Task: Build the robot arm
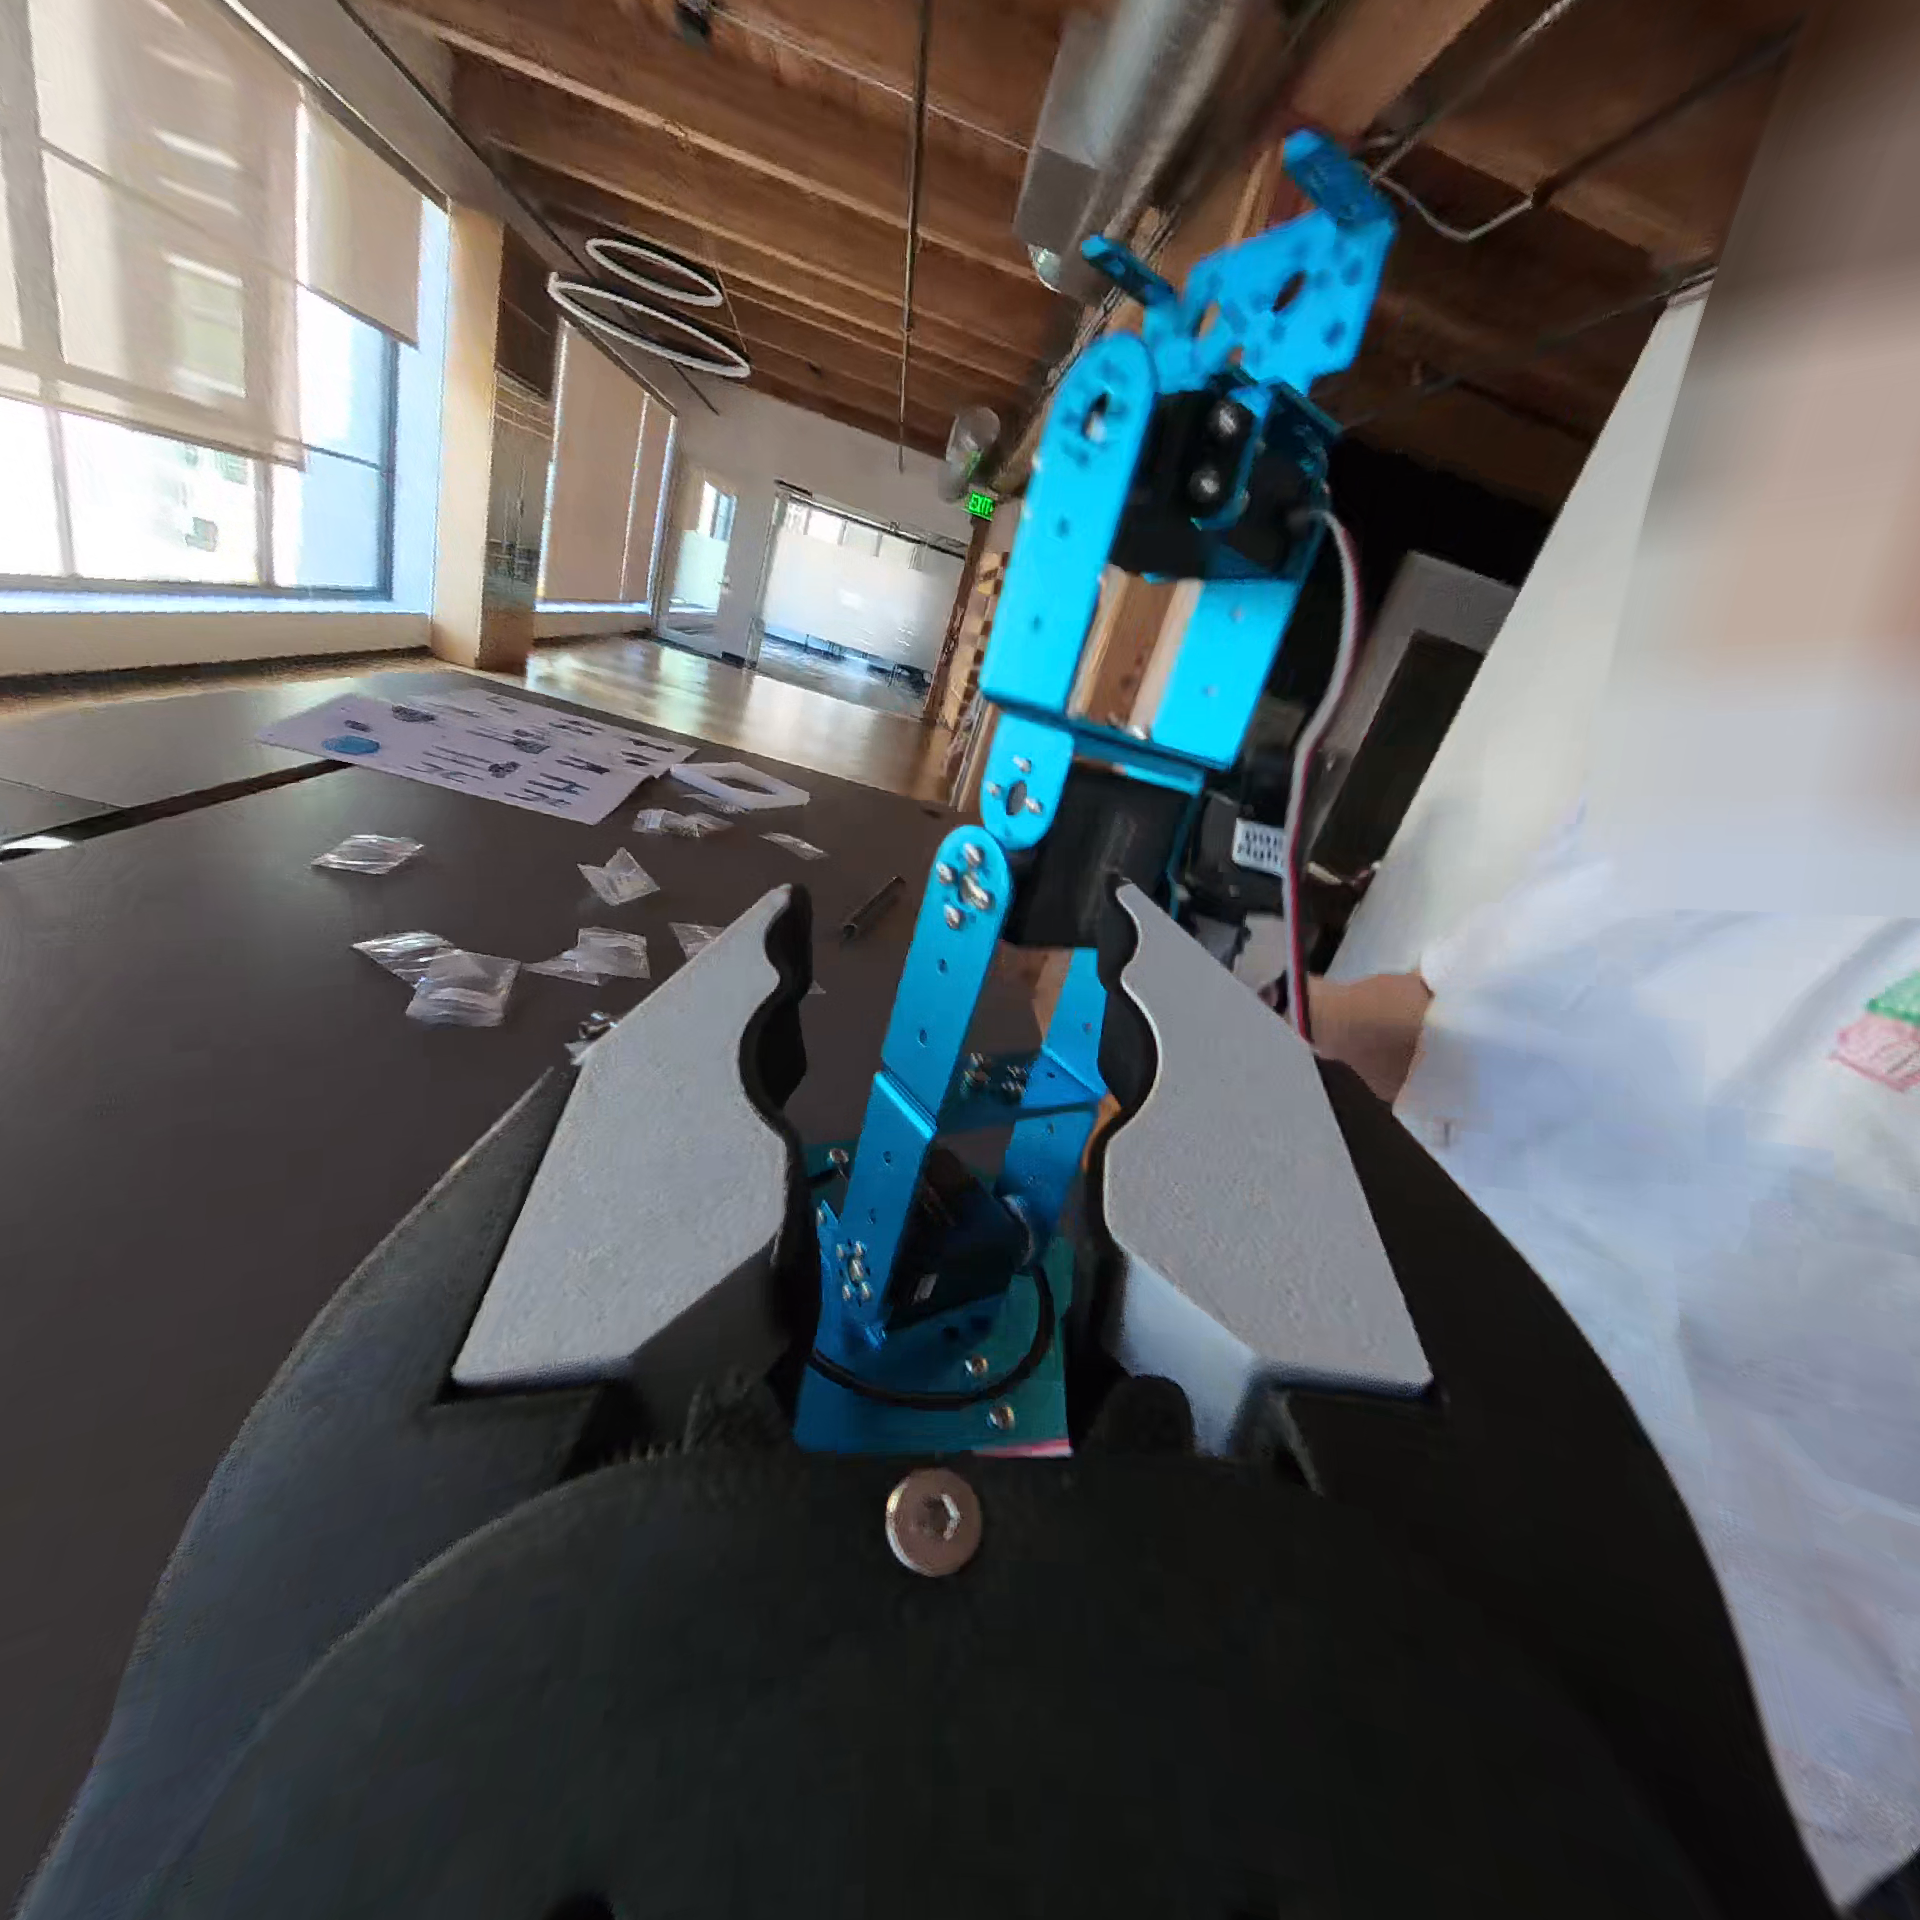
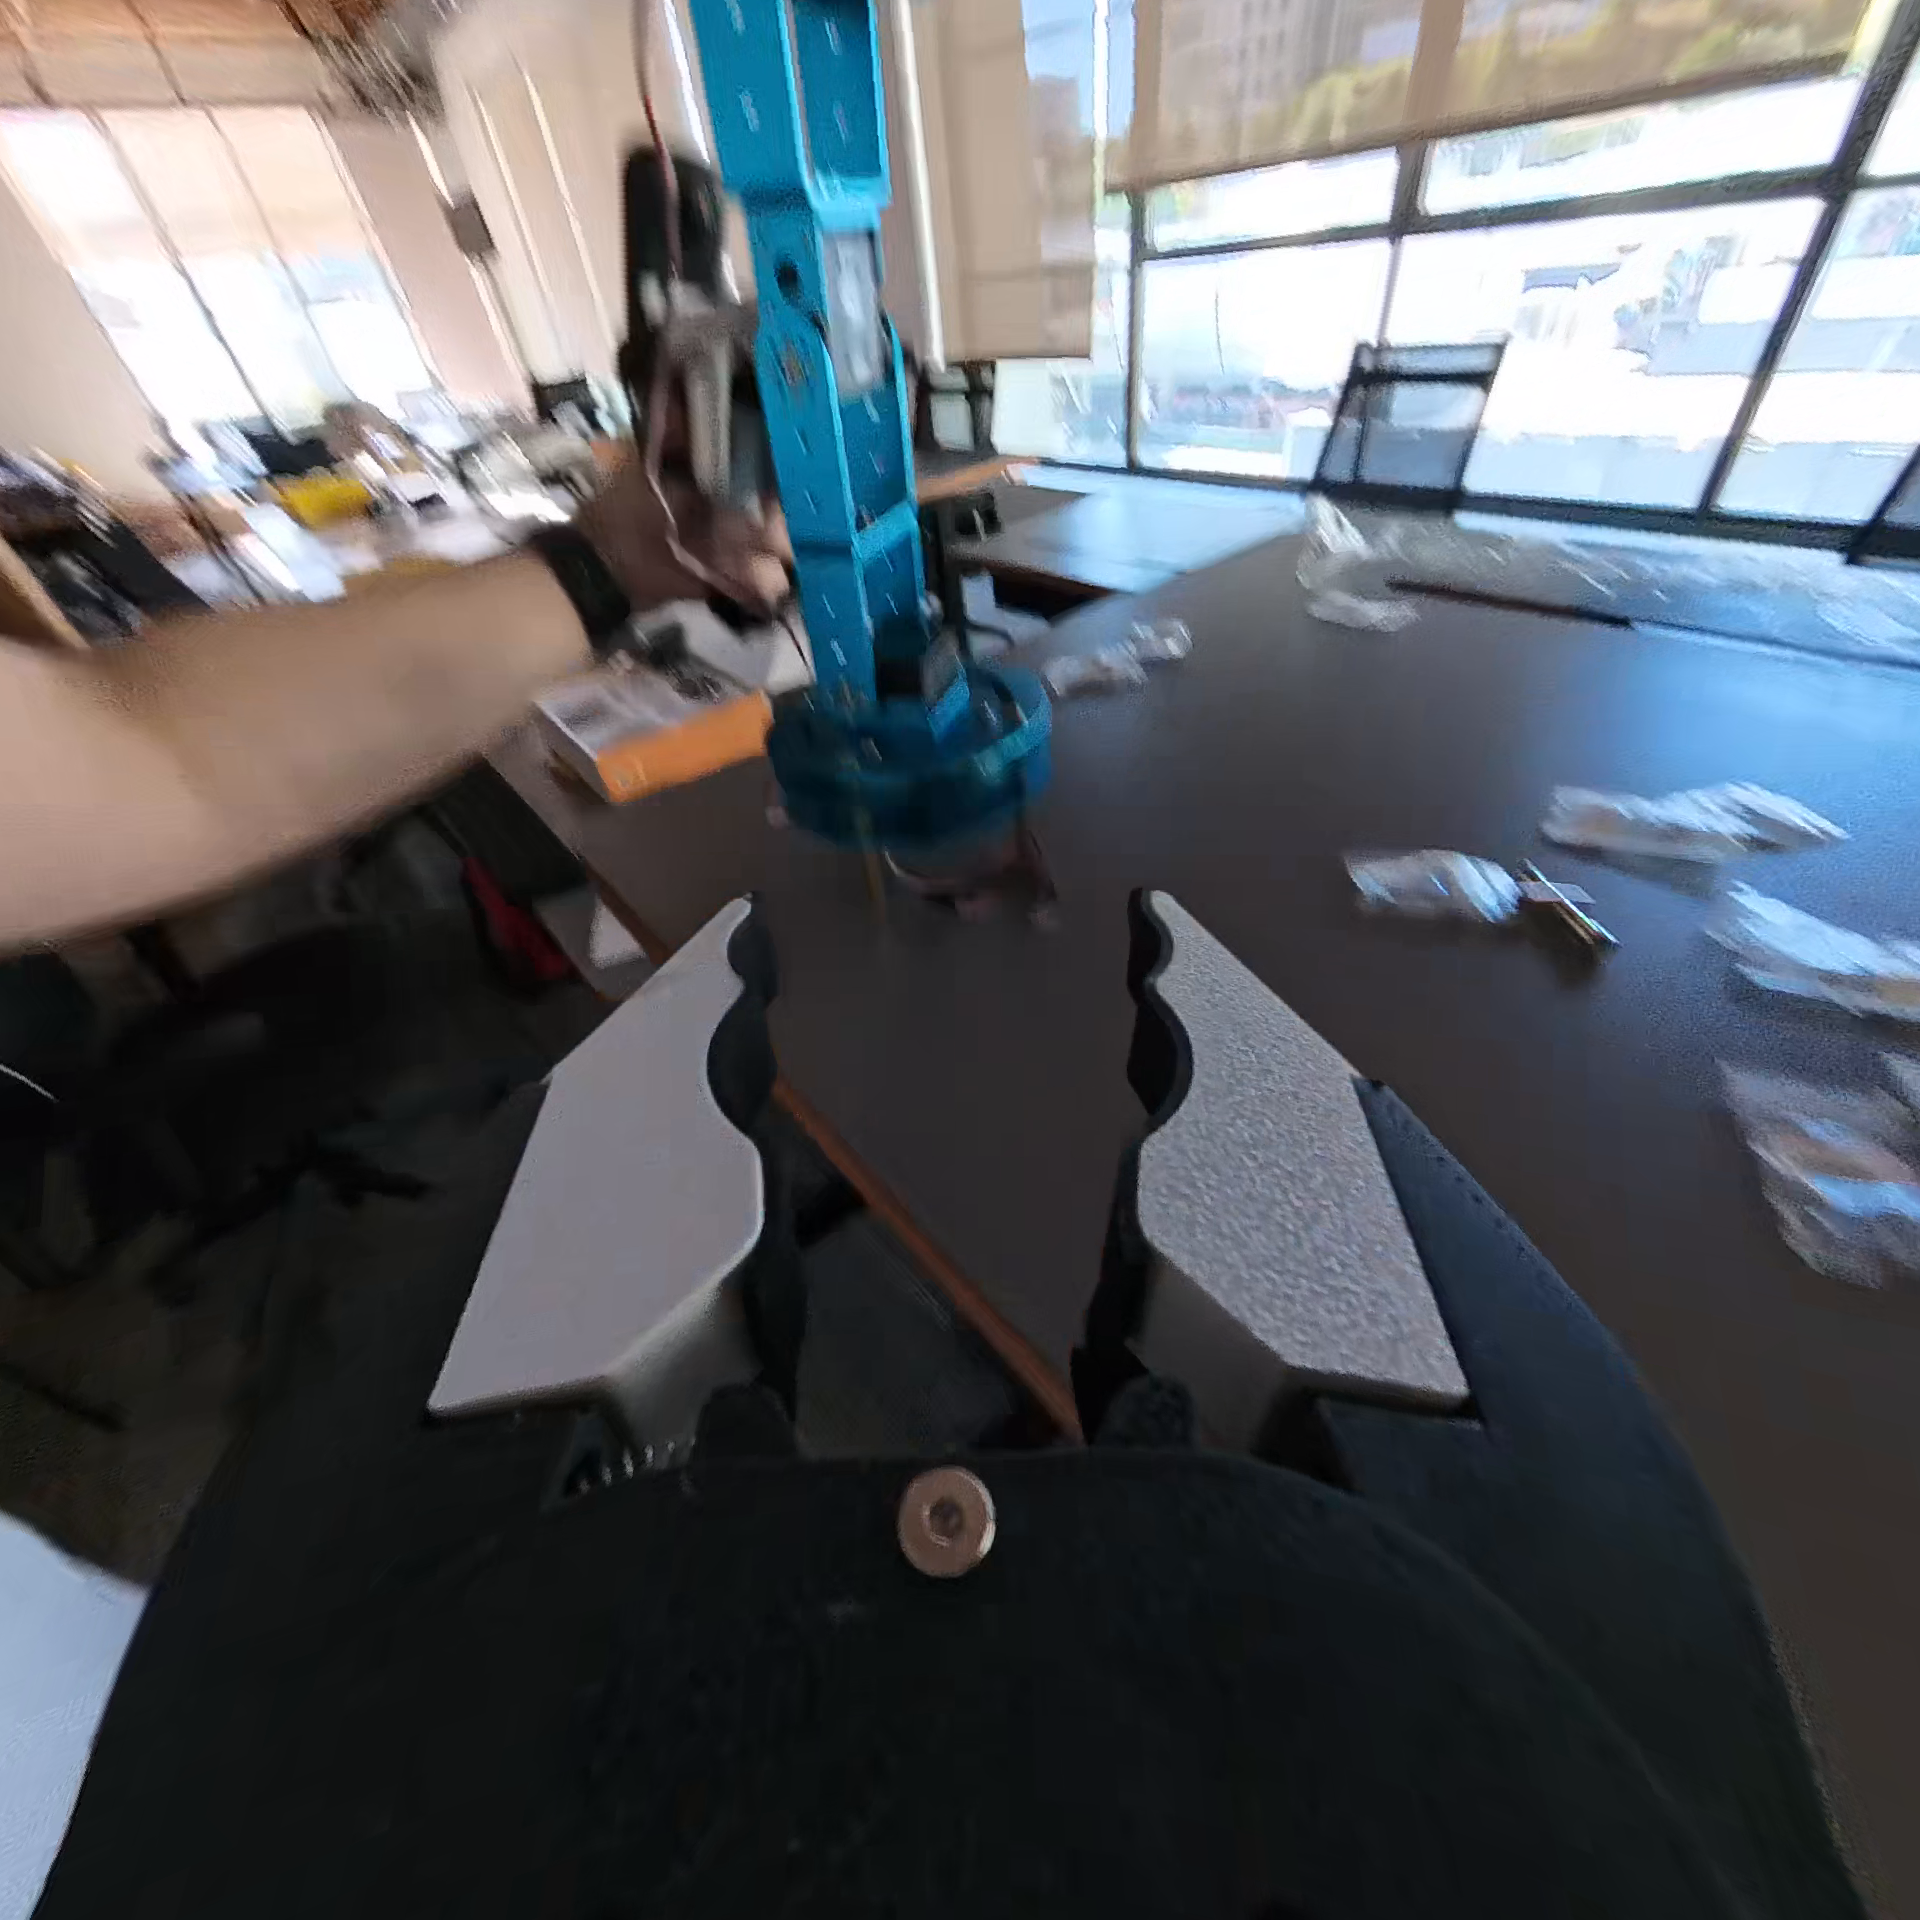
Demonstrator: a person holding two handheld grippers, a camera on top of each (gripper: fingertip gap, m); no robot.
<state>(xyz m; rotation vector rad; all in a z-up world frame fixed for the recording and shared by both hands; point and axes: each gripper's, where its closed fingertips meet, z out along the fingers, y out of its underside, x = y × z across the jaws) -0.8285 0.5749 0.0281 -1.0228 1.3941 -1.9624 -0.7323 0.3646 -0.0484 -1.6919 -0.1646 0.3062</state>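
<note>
Both claws stand with their jaws parted. Left gripper [image 1: 956,914] straddles the lower links of a blue metal robot arm [image 1: 1101,582]; its grey fingers [image 1: 644,1164] flank the arm's bracket and base plate, but whether the pads actually press the metal cannot be told. Right gripper [image 2: 940,914] is spread about as wide and has nothing between its fingers [image 2: 1278,1174]; it hangs over the near edge of the dark table [image 2: 1351,790], a short way before the same blue arm [image 2: 842,436].

Going by size, the dark table [image 1: 260,987] comes first, filling much of both views. A person in a white shirt [image 1: 1621,935] stands just beside the blue arm on the left gripper's right side, and a bare forearm [image 2: 260,727] crosses the right wrist view toward the arm's column. The blue arm rises upright from a round blue base [image 2: 914,748] resting on the table, jointed with black servo blocks [image 1: 1205,468] and ending high up in a small blue claw [image 1: 1320,197]. A white and red cable [image 1: 1309,748] hangs down its side. A printed white sheet [image 1: 468,748] lies farther back on the table, with a small white frame [image 1: 738,784] just beside it. An orange-edged box [image 2: 655,732] sits near the base. Clear plastic bags [image 1: 457,977] of small parts lie scattered, well apart from the arm; the bags [image 2: 1423,883] are blurred in the right wrist view.
</note>
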